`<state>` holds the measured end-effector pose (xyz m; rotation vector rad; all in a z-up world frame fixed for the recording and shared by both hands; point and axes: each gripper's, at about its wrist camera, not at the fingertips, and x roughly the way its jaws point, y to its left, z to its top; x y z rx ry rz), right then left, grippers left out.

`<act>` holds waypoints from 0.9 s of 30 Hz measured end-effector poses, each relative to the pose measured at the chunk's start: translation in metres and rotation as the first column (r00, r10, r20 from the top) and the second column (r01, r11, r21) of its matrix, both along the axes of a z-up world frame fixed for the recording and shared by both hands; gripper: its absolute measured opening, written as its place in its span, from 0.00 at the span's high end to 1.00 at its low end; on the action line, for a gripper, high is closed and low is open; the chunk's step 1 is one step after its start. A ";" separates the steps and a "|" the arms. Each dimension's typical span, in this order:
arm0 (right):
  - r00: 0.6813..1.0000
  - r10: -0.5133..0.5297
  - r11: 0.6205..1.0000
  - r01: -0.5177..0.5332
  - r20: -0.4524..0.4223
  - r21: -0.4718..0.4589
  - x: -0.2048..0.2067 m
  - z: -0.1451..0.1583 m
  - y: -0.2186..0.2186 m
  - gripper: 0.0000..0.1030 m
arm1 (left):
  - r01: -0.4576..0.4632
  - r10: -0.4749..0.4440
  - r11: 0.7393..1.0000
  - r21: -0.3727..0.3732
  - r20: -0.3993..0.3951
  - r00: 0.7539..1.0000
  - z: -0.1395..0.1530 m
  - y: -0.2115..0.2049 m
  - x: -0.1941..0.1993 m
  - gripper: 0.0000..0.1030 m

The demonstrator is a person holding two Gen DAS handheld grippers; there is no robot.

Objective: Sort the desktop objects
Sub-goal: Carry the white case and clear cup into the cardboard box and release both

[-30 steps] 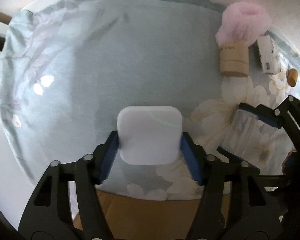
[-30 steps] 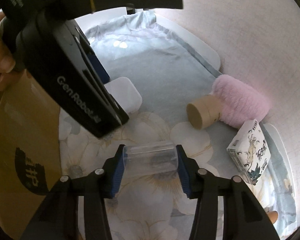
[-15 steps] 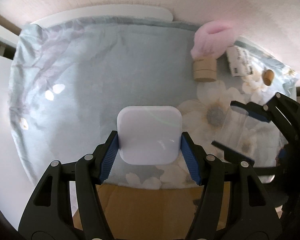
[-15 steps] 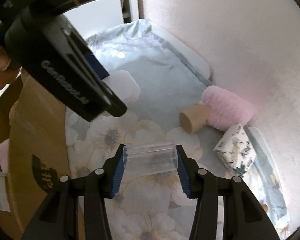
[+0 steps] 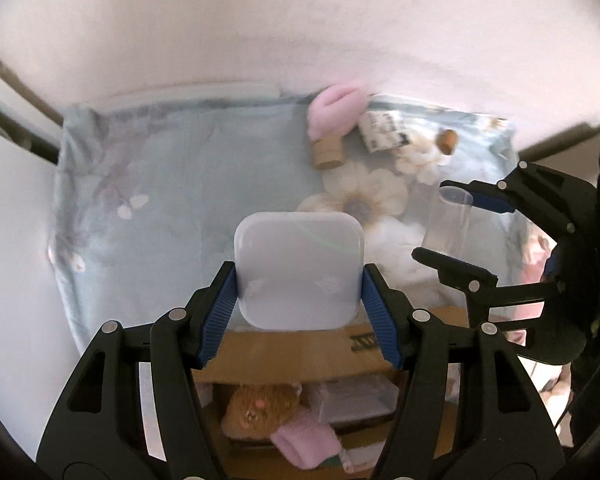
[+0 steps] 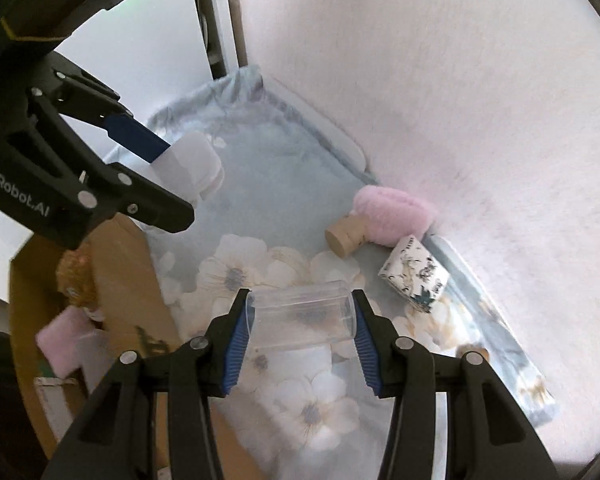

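Left tool: our left tool (image 5: 300, 276) pinches a white, rounded-square plastic box (image 5: 299, 268) by its two opposite sides, clear of the counter.
Right tool: our right tool (image 6: 302, 326) clamps a clear plastic cylinder (image 6: 302, 316) end to end, its long axis running across the jaws.
Counter: we see a floral blue cloth (image 6: 260, 168) over it, with a pink fluffy roll (image 6: 394, 216), a cardboard tube (image 6: 342, 236) and a patterned white carton (image 6: 414, 274) near the wall.
Key relation: the open brown cardboard box (image 5: 300, 344) lies below and nearer us than both tools; we judge the left one nearer it.
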<state>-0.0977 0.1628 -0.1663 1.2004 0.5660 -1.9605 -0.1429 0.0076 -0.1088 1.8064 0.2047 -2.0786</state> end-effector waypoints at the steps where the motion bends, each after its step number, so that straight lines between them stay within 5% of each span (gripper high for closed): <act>1: 1.000 -0.011 1.000 0.011 -0.002 -0.004 0.015 0.006 0.006 0.57 | 0.019 -0.019 1.000 -0.002 -0.006 1.000 0.009 0.002 0.005 0.43; 19: 0.985 -0.173 0.982 0.174 0.022 -0.078 0.074 0.070 0.018 0.57 | 0.236 -0.233 0.971 0.028 -0.063 0.970 0.036 0.037 0.057 0.43; 27: 0.983 -0.179 0.980 0.182 0.049 -0.078 0.111 0.076 0.009 0.57 | 0.311 -0.311 0.947 0.083 -0.013 0.950 0.015 0.056 0.089 0.43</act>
